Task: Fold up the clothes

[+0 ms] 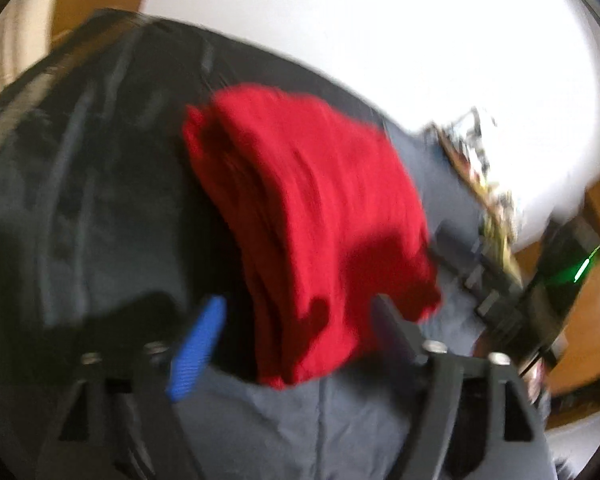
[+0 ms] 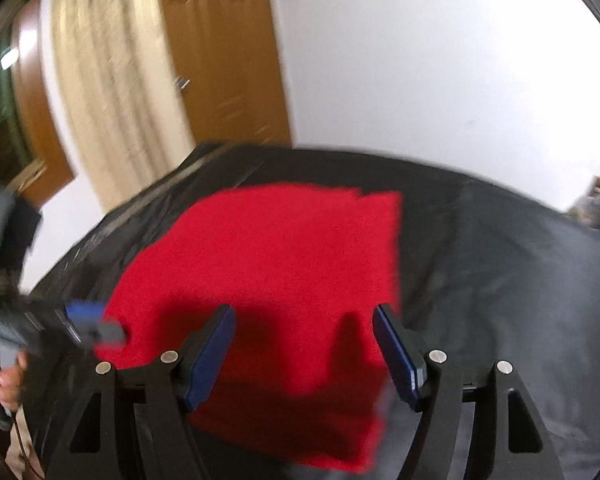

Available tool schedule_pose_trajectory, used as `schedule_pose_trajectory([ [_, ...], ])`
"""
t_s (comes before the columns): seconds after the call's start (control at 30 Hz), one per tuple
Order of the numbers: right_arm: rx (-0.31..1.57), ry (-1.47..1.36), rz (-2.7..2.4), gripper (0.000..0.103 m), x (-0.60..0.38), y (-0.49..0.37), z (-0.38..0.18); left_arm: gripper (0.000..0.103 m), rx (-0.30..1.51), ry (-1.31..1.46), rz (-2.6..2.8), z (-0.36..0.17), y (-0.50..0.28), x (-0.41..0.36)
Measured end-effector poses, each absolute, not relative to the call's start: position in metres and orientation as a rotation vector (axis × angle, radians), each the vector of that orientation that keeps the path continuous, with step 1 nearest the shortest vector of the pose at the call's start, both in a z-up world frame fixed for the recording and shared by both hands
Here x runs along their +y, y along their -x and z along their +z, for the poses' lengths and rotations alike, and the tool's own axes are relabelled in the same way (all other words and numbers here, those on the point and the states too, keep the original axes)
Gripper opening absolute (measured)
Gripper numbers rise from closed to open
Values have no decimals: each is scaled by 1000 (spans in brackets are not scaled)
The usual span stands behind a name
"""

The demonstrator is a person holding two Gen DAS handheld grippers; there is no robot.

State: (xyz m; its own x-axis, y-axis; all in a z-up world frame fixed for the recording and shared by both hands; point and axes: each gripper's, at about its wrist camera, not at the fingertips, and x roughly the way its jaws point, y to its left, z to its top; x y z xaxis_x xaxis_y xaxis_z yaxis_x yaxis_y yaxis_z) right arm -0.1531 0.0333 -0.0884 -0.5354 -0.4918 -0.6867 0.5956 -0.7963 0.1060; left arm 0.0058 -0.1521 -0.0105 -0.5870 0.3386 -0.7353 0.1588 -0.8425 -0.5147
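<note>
The red garment lies folded into a thick, roughly rectangular pad on the dark grey sheet that covers what looks like a bed, with the white wall rising beyond it. Both pairs of tongs hover just above the garment's near edge with nothing in them. The left tongs stand wide apart, blue pad on one side and dark finger on the other, clear of the cloth. The right tongs are also spread, their blue pads straddling the garment's near part without pressing on it.

The cloth looks like a soft, ribbed knit: light, limp, several layers deep, and likely to sag and slide open if lifted by one layer only. It is not fragile or slippery. A sound hold would pinch all layers together at the two near corners of the garment, or along its folded left edge, where the stack is thickest. Blur hides the finer creases.
</note>
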Motion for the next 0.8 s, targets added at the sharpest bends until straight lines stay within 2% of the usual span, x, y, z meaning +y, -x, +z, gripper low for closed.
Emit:
schedule_pose_trajectory([
  [0.13, 295, -1016, -2239, 74, 2, 147, -118, 82, -894, 1339, 2653, -4, 13, -165],
  [0.23, 391, -1009, -2263, 83, -9, 136, -125, 82, -953, 1401, 2638, -19, 44, -171],
  [0.33, 449, -1015, -2273, 85, -14, 123, -128, 82, -1029, 1423, 2590, -31, 66, -170],
  [0.8, 332, -1039, -2241, 87, -6, 125, -128, 84, -1138, 1470, 2603, -50, 94, -186],
])
